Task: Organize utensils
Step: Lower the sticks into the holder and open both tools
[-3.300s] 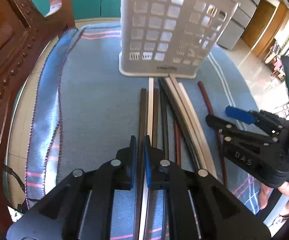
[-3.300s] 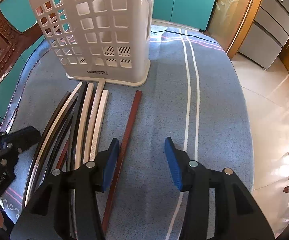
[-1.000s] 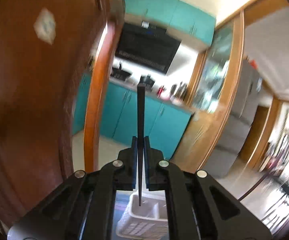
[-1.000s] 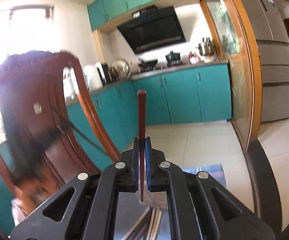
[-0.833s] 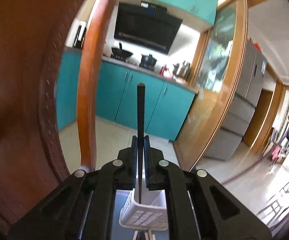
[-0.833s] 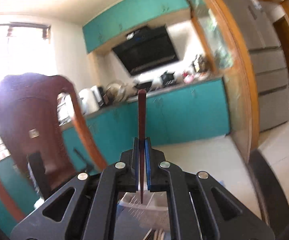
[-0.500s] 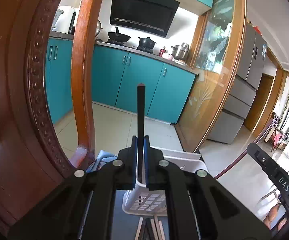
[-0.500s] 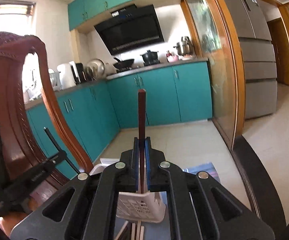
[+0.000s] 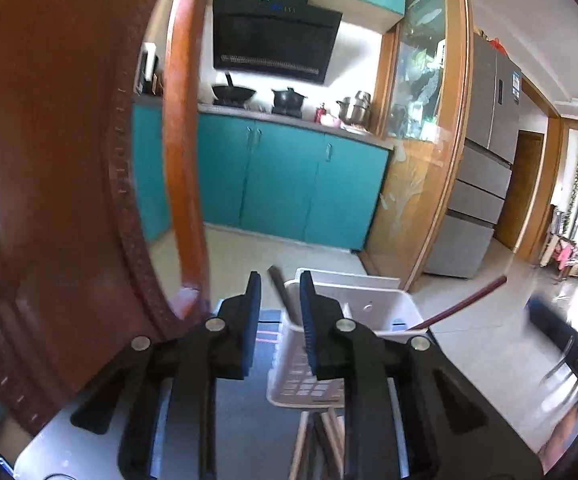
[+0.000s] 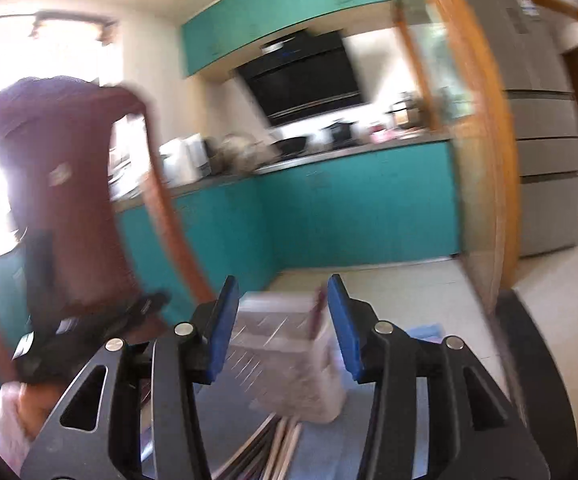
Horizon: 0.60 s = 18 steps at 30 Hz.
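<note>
My left gripper [image 9: 279,280] hovers just above the white slotted basket [image 9: 373,304], its jaws opening. A dark chopstick [image 9: 280,294] shows in the gap, tilted, its lower end inside the basket, and the pads are not pressing it. A red-brown chopstick [image 9: 465,304] leans out of the basket's right side. In the blurred right wrist view, my right gripper [image 10: 282,280] is over the same basket [image 10: 285,352], jaws opening wide. The red-brown chopstick [image 10: 316,312] stands free in the basket. Several more chopsticks [image 9: 321,440] lie on the cloth in front.
A carved wooden chair back [image 9: 69,160] rises close on the left. The blue cloth [image 10: 425,330] covers the table under the basket. The left gripper [image 10: 89,328] and a hand [image 10: 13,412] show at the left of the right wrist view. Teal kitchen cabinets stand behind.
Both grippers have come down toward the basket. Each was shut on an upright chopstick. Both now have parted jaws, and the two chopsticks sit in the basket.
</note>
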Tool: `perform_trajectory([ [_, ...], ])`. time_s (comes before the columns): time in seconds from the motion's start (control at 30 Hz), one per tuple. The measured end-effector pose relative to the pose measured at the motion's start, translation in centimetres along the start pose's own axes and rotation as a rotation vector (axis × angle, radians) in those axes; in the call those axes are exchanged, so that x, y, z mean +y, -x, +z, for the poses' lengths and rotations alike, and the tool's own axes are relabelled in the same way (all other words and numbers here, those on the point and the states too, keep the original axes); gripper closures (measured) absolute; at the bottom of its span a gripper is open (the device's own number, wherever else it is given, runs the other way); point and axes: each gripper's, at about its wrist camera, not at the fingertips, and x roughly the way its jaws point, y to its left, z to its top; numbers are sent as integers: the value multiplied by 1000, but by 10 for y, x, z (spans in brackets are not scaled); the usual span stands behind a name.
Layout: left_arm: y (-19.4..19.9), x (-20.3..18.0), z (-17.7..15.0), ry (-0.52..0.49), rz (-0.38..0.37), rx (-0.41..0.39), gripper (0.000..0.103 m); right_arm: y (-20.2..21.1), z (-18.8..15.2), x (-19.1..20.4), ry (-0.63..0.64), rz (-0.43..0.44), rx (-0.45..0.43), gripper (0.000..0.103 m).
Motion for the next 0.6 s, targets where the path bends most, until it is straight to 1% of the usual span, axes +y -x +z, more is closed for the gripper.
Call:
perform_trajectory([
  [0.03,1,1,-6,-6,8,8,83,-12,-14,5,22,6,91,57],
  [0.1,0,6,-19,-6,18,50,83,-38,-35,12,50,-6,252,57],
  [0.17,-10,12,-32,-2,36,132,83,-75,-67,17,80,-55,468,57],
  [0.23,-22,19,-44,12,42,222,83,-101,-96,19,99,-113,608,57],
  [0.3,-32,25,-56,33,50,303,83,-117,-113,18,77,-131,686,57],
  [0.33,-35,27,-60,40,59,334,80,-120,-116,18,67,-130,700,57],
  [0.37,-41,29,-68,41,77,386,78,-123,-121,19,55,-134,718,57],
  [0.43,-48,33,-80,38,114,462,72,-128,-128,18,41,-154,747,57],
  [0.47,-51,35,-88,33,130,499,71,-129,-130,16,27,-152,748,57],
  [0.5,-53,35,-93,27,135,519,69,-130,-130,13,3,-146,752,57],
  [0.57,-54,36,-99,14,143,543,66,-134,-133,7,-34,-162,767,57],
  [0.6,-55,35,-100,6,143,550,63,-131,-136,6,-54,-166,759,60],
])
